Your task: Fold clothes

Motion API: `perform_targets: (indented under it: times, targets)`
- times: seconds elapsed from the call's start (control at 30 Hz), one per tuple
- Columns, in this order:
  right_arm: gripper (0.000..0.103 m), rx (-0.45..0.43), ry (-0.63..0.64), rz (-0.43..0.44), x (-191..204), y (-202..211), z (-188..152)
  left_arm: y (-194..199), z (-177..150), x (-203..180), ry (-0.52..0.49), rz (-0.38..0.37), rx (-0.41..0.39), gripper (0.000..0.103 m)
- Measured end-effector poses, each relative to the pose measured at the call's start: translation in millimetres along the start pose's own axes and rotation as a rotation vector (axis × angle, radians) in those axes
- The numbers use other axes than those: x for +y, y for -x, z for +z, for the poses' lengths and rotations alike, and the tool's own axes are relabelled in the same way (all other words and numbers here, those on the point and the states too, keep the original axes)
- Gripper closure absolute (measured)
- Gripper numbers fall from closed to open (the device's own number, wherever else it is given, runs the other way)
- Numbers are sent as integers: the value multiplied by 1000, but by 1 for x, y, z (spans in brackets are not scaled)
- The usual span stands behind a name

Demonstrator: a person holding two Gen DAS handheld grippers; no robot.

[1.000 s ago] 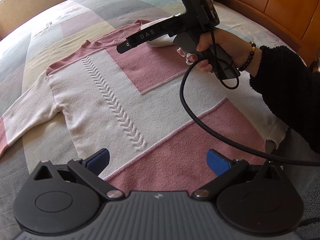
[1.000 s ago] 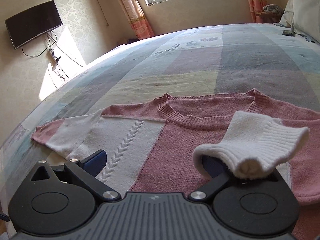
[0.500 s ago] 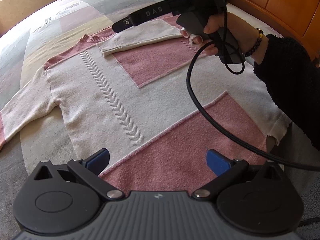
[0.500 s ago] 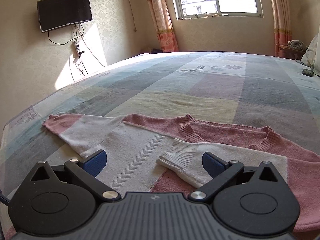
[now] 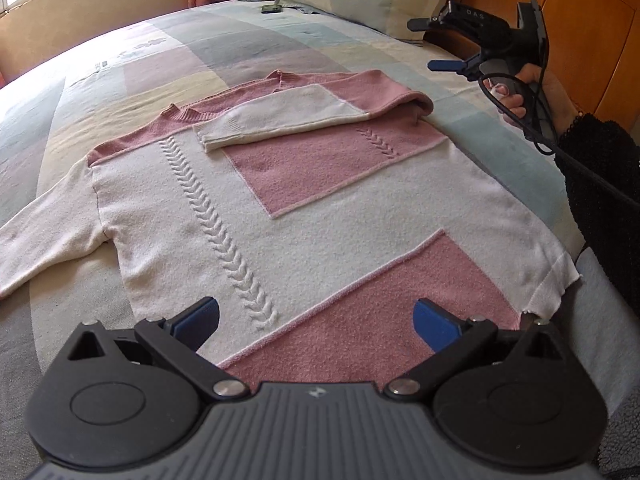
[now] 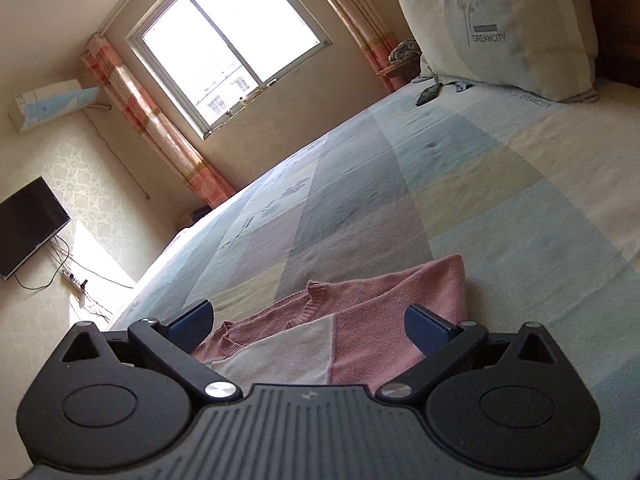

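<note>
- The sweater (image 5: 320, 200) lies flat, front up, on the bed (image 5: 240, 52), collar toward 12 o'clock.
- One sleeve (image 5: 280, 116) is folded across the chest; the other sleeve (image 5: 44, 240) lies spread toward 9 o'clock.
- The right gripper (image 5: 430, 46), at 2 o'clock, is raised clear of the knit, fingers parted and empty.
- The left gripper (image 5: 316, 318) hovers over the hem, wide open, holding nothing.
- Judged step: folding sleeves inward (one lies done). Next likely calls for pinching the spread sleeve's cuff and carrying it across.
</note>
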State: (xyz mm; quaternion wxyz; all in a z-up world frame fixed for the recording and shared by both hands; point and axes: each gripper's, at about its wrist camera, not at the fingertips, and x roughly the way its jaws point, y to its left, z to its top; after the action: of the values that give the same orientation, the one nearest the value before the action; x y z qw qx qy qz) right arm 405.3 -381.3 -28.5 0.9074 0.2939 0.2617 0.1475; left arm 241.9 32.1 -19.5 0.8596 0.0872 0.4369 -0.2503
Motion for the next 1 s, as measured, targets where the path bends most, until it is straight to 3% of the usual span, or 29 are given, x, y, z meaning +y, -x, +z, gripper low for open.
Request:
perform_targets:
  times: [0.13, 0.23, 0.33, 0.47, 0.6, 0.7, 0.87, 1.0]
  targets:
    - [0, 23, -4, 3, -12, -12, -3, -21, 16, -4, -13, -16, -21, 1]
    - [0, 56, 62, 30, -1, -32, -6, -41, 28, -4, 2, -41, -28, 1]
    - [0, 109, 133, -41, 4, -56, -15, -56, 34, -3, 24, -55, -35, 1]
    - [0, 231, 170, -151, -18, -65, -40, -62, 30, 4, 57, -71, -60, 1]
    - [0, 211, 221, -146, -24, -34, -55, -64, 27, 14, 93, -53, -82, 1]
    - [0, 243, 121, -218, -24, -24, -50, -64, 39, 15, 87, -41, -114, 1]
    - [0, 167, 95, -157, 4, 4, -58, -72, 65, 13, 36, -2, -197, 1]
    - [0, 175, 134, -148, 14, 2, -71, -99, 76, 21, 87, -2, -171, 1]
